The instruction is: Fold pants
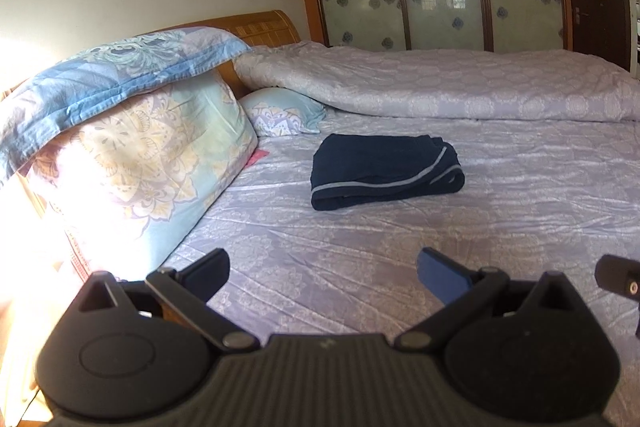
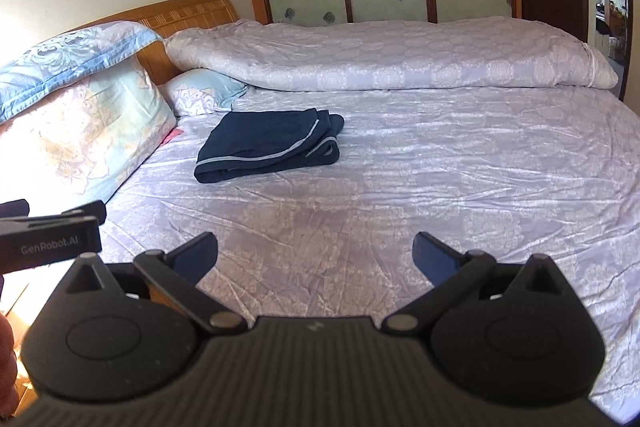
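The dark blue pants (image 1: 384,169) are seen folded into a compact bundle on the bed (image 1: 500,211), just beside the small pillow (image 1: 280,113) and below the rolled quilt (image 1: 460,83). The left gripper (image 1: 322,267) is held low over the sheet, well apart from the pants, jaws spread wide and holding nothing. The right gripper (image 2: 314,253) is likewise seen with jaws wide and empty.

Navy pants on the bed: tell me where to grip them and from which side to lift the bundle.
Grip the pants at the thick folded edge nearest the cameras, coming in low from the near side of the bed. All layers stack there, so open jaws could probably pinch the whole bundle. The looped end on the right looks looser.
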Available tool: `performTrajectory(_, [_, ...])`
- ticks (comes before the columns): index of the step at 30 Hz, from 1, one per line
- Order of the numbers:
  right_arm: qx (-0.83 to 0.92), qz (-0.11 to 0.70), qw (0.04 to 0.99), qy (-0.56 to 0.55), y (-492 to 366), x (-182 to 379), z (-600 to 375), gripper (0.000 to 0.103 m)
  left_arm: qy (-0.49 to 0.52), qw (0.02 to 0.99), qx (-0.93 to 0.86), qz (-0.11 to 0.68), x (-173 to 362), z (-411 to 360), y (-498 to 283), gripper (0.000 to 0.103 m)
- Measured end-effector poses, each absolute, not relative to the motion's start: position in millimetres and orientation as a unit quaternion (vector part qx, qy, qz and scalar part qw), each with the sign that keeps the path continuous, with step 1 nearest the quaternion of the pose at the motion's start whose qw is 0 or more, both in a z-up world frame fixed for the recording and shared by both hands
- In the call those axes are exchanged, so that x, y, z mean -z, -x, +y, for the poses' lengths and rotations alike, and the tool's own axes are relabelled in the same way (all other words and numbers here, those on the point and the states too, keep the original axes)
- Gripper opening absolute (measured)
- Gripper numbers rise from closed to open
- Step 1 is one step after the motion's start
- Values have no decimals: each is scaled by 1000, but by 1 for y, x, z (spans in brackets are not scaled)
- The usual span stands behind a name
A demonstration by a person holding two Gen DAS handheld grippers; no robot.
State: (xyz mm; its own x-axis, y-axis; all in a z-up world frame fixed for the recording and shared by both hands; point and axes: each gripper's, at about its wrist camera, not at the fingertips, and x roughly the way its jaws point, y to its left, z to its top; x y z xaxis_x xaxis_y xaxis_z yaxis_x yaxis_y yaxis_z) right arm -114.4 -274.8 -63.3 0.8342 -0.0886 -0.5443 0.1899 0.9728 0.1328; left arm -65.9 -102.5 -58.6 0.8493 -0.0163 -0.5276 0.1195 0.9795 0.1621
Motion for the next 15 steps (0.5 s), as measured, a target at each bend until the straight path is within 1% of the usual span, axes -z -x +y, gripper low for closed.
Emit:
performTrajectory(9, [86, 288, 952, -67, 88, 67, -271, 103, -101, 949, 37, 298, 69, -116, 35, 103])
performTrajectory(15, [95, 296, 947, -76, 70, 71, -277, 103, -130, 949, 31, 286, 74, -127, 17, 103])
